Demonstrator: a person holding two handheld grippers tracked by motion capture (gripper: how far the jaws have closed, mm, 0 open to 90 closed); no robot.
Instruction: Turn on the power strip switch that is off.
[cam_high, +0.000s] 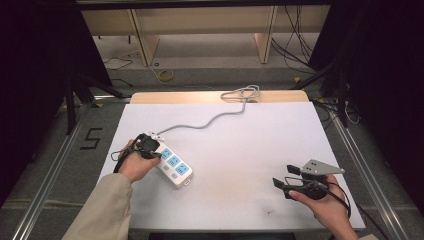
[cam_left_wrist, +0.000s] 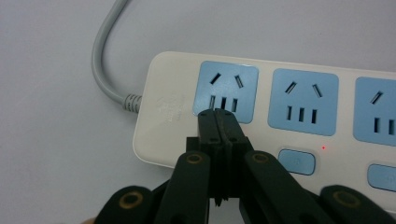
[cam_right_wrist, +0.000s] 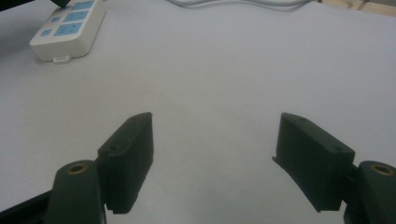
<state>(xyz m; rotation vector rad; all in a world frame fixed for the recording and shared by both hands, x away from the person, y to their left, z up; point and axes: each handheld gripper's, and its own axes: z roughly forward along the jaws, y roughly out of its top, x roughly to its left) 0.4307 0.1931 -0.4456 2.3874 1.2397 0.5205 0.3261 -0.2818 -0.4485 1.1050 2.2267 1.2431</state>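
A white power strip (cam_high: 173, 167) with blue sockets lies at the left of the white table, its grey cable (cam_high: 210, 120) running to the far edge. My left gripper (cam_high: 148, 145) is shut, with nothing between its jaws. In the left gripper view its tips (cam_left_wrist: 219, 116) rest over the strip (cam_left_wrist: 299, 65) at the lower edge of the first blue socket (cam_left_wrist: 226, 91) beside the cable end. A small red light (cam_left_wrist: 323, 148) shows near a blue switch (cam_left_wrist: 296, 161). My right gripper (cam_high: 286, 176) hangs open over bare table at the right; the strip (cam_right_wrist: 65, 32) lies far off.
The white sheet (cam_high: 250, 150) covers the table, with a wooden strip (cam_high: 210, 96) along its far edge. Cables and a wooden shelf frame stand on the floor beyond. Metal rails run along both sides of the table.
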